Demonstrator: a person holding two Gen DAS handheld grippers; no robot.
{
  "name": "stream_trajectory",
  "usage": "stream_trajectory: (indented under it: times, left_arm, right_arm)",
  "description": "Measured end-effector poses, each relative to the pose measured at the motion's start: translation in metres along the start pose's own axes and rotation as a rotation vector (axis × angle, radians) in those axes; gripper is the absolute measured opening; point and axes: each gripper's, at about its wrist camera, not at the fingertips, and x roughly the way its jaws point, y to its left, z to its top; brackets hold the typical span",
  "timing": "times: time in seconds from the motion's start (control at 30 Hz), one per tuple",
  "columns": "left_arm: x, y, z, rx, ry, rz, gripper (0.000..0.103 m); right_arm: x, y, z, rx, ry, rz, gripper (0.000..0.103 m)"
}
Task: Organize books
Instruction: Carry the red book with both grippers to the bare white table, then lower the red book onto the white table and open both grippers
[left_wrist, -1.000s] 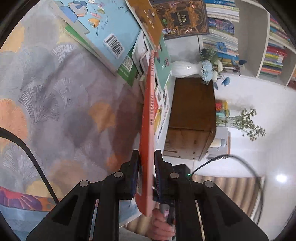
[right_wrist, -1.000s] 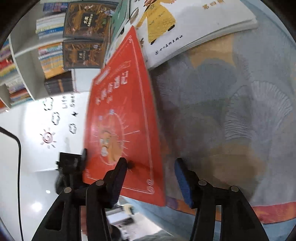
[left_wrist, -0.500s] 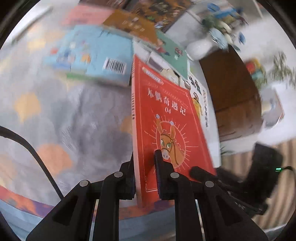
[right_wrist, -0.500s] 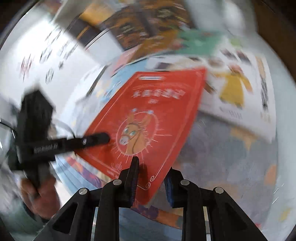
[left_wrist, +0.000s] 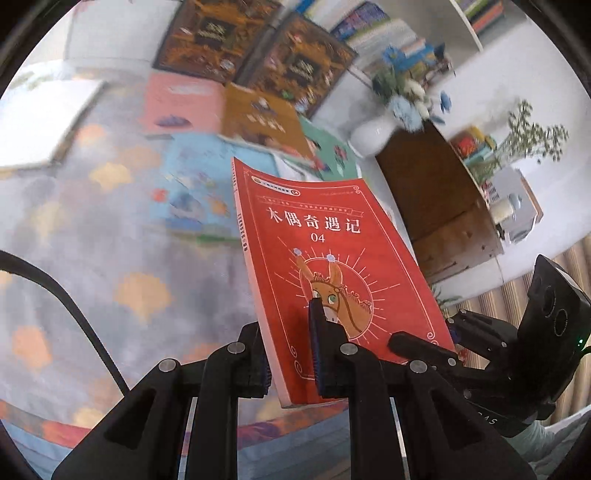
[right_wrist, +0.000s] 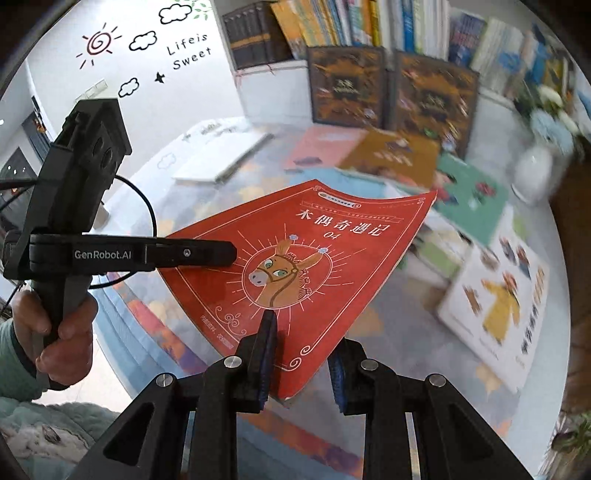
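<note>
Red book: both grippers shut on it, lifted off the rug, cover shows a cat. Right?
Not a cat: the left wrist view shows a donkey's head on the red book. The rest holds: left gripper and right gripper are shut on it, above the rug.

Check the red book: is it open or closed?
Closed. The red book shows its whole front cover and spine, pages together, clamped in the left gripper and right gripper.

Each camera looks forward along its own fingers, very close to the red book (left_wrist: 332, 266) (right_wrist: 317, 258), which both views share.
</note>
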Motion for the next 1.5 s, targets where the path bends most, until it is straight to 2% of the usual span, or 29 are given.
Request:
stream_trajectory:
  times: [0.17, 0.33, 0.43, 0.6, 0.77, 0.97, 1.1, 1.27, 1.4, 1.5]
  left_arm:
    - [-0.04, 0.046, 0.022, -0.039, -0.07, 0.02, 0.012]
    - [-0.081, 0.111, 0.043, -0.087, -0.142, 0.073, 0.012]
    - [-0.098, 0.149, 0.055, -0.112, -0.17, 0.1, 0.012]
    - [-0.109, 0.205, 0.084, -0.133, -0.194, 0.149, 0.012]
    - [-0.097, 0.258, 0.117, -0.17, -0.185, 0.17, 0.014]
    - [-0.073, 0.3, 0.145, -0.189, -0.158, 0.165, 0.019]
    - [-0.059, 0.317, 0.158, -0.2, -0.137, 0.185, 0.024]
    - [-0.05, 0.339, 0.163, -0.211, -0.1, 0.263, 0.026]
    - [-0.059, 0.35, 0.159, -0.238, -0.128, 0.243, 0.027]
    - [-0.062, 0.354, 0.161, -0.248, -0.147, 0.261, 0.028]
  right_arm:
    - [0.031, 0.044, 0.041, -0.029, -0.025, 0.031, 0.025]
    - [0.075, 0.096, 0.082, -0.073, -0.027, 0.092, 0.026]
    - [0.108, 0.126, 0.112, -0.098, -0.021, 0.126, 0.026]
    - [0.162, 0.154, 0.158, -0.086, 0.001, 0.18, 0.026]
    - [0.221, 0.153, 0.198, 0.036, 0.061, 0.26, 0.027]
    - [0.273, 0.151, 0.232, 0.117, 0.104, 0.249, 0.027]
    - [0.299, 0.152, 0.242, 0.135, 0.135, 0.233, 0.027]
    - [0.33, 0.149, 0.246, 0.147, 0.181, 0.194, 0.027]
    - [0.336, 0.144, 0.246, 0.158, 0.18, 0.197, 0.028]
    - [0.34, 0.149, 0.25, 0.144, 0.175, 0.193, 0.028]
